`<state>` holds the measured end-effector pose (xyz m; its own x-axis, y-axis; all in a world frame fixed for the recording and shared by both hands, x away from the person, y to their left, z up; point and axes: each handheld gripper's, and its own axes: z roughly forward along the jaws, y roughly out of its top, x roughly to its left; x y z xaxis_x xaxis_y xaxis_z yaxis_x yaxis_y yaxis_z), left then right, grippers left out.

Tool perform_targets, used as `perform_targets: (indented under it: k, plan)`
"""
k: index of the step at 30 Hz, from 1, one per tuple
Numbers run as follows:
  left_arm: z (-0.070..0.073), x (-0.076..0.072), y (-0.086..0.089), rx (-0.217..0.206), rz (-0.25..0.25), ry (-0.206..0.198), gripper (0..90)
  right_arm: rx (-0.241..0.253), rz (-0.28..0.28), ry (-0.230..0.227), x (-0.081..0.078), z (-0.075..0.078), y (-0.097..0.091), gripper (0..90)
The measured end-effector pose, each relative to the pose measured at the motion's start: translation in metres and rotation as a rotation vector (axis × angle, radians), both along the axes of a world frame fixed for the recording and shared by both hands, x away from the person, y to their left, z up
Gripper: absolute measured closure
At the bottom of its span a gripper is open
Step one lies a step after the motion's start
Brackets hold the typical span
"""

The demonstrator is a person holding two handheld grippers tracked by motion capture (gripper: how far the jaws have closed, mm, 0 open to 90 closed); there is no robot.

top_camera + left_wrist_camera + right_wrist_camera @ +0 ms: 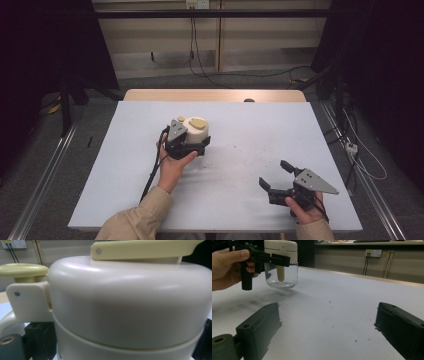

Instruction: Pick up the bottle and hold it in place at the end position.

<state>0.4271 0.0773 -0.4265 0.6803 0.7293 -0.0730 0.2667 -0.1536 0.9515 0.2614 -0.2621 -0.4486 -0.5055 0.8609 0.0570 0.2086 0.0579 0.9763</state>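
Cream-lidded clear glass jar point(196, 131) is clamped in the left gripper point(192, 146), lifted slightly; keep it level, lower gently. Right gripper point(276, 175) sits wide apart, empty.

Dim room, evenly lit table; close-up left gripper view slightly blurred.

Left gripper point(283, 260) holds glass jar point(281, 275); right gripper point(329, 327) fingers spread.
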Motion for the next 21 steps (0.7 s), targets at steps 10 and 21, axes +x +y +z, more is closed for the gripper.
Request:
perform_targets:
  k: [10, 21]
  plan:
    - [0.002, 0.004, -0.008, 0.0, -0.003, 0.008, 5.4, 0.002, 0.0, 0.0, 0.0, 0.0, -0.001, 5.1]
    - [-0.004, 0.01, -0.018, 0.003, -0.005, 0.019, 5.5, 0.008, -0.002, 0.002, 0.0, -0.001, -0.003, 5.1]
